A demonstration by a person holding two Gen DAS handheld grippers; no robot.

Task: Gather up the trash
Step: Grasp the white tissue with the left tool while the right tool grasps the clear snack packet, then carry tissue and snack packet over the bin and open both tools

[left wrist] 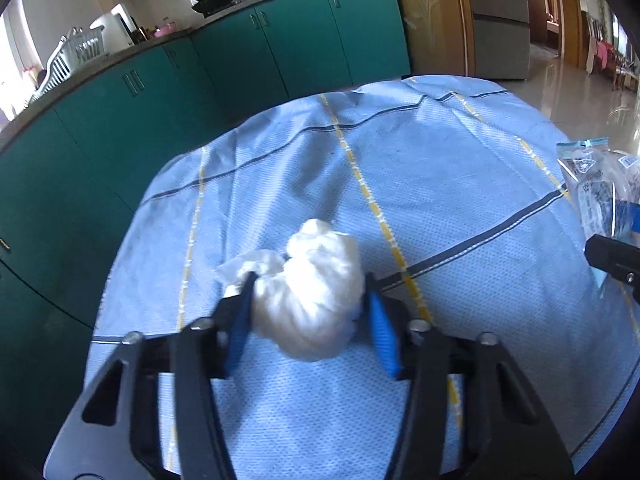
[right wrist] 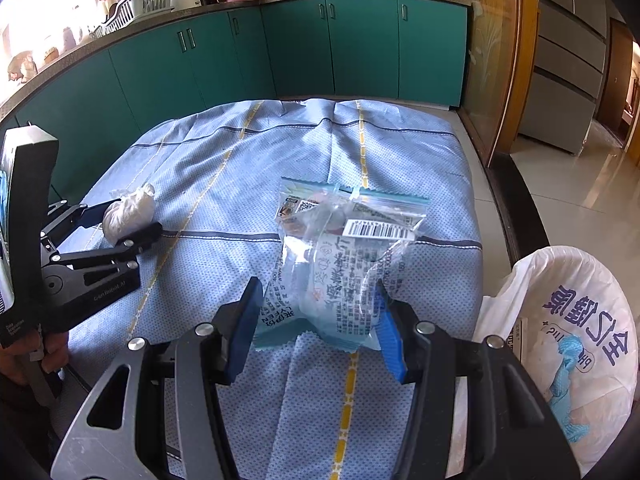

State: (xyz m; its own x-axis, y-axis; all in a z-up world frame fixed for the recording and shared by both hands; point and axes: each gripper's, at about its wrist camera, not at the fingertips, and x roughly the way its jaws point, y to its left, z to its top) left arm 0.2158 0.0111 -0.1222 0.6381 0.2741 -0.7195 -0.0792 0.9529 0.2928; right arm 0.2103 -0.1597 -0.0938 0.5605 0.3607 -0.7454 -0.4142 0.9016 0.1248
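Trash is in both grippers now. Left gripper (left wrist: 308,300) squeezes a white tissue ball (left wrist: 320,292) on the blue cloth (left wrist: 440,168). Right gripper (right wrist: 316,308) pinches a clear snack wrapper (right wrist: 340,248) near the white bag (right wrist: 580,320) on the right. Both 2 pieces look picked, but neither is in the bag yet.

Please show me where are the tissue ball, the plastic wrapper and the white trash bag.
tissue ball (left wrist: 320,292), left wrist view, its middle.
plastic wrapper (right wrist: 340,264), right wrist view, printed middle.
white trash bag (right wrist: 580,320), right wrist view, printed side.
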